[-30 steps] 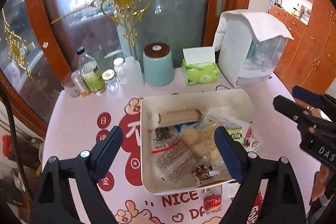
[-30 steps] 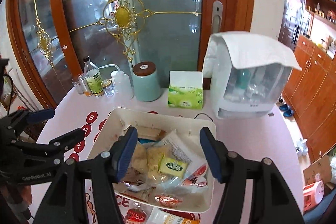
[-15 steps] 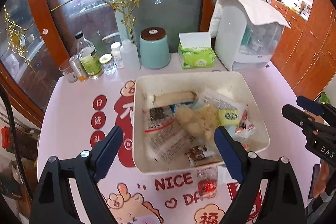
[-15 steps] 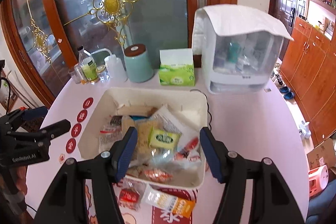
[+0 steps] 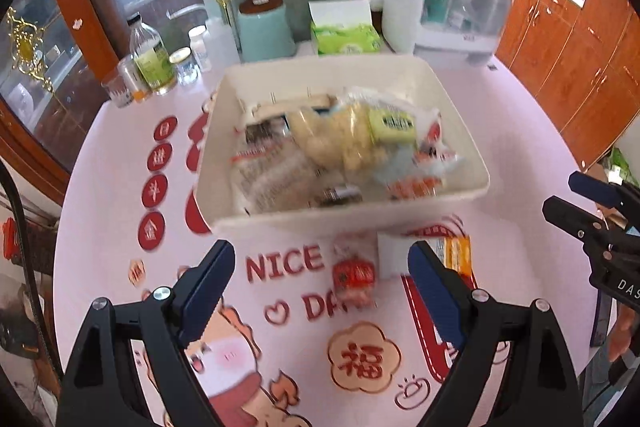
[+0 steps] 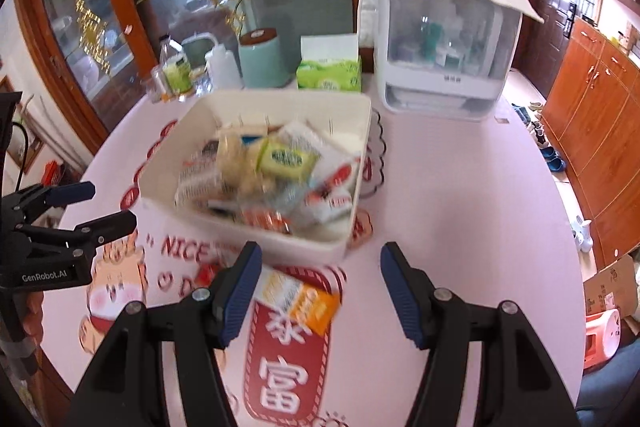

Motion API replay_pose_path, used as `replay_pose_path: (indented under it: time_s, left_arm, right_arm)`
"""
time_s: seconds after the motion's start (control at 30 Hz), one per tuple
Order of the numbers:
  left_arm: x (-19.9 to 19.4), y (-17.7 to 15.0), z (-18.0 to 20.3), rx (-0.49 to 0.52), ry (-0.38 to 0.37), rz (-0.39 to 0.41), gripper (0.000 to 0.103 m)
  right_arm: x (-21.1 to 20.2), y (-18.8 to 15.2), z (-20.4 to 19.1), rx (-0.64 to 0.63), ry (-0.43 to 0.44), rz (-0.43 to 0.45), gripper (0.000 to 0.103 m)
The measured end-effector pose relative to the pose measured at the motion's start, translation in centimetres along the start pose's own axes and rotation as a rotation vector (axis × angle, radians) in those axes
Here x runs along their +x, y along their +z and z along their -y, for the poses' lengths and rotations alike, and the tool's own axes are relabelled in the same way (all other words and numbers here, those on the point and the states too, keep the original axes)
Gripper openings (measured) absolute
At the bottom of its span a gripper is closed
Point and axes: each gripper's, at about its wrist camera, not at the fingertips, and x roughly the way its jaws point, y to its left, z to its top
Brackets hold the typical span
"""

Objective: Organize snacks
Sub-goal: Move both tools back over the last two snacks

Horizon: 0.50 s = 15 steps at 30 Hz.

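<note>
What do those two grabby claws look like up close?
Both the left gripper and right gripper are black angular frames with silver screws and ridged dark blue fingertip pads. White lettering on one side reads "GenRobot.AI"; the other begins "DAS".

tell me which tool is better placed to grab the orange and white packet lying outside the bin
Right. The open right tool sits just before the orange and white packet; the left tool faces the red snack.
</note>
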Motion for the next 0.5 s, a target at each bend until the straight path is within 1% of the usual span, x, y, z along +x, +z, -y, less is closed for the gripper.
replay_pose_path:
  time_s: [0.17,0.3,0.37,0.5]
  left_arm:
    - [1.5,-2.3,1.4,0.002,0.0,-0.05,0.088]
    - [3.2,-3.7,2.0,0.006,-0.001,-0.092,0.088]
    - [4.3,-4.3,1.8,0.006,-0.014,-0.113,0.088]
    - [6.9,-5.2,1.3,-0.003,-0.055,-0.163,0.088]
  right_arm:
    - [0.9,-2.2,0.3,-0.078,0.021,-0.041,0.062]
    - [2.4,-3.0,-0.2,-0.139,0.048,-0.068,0.062]
    - [3.5,-3.3,-0.6,-0.165,0.069,-0.089,0.062]
    - [6.1,-3.6,-1.9,-0.239,0.074,-0.13,0.062]
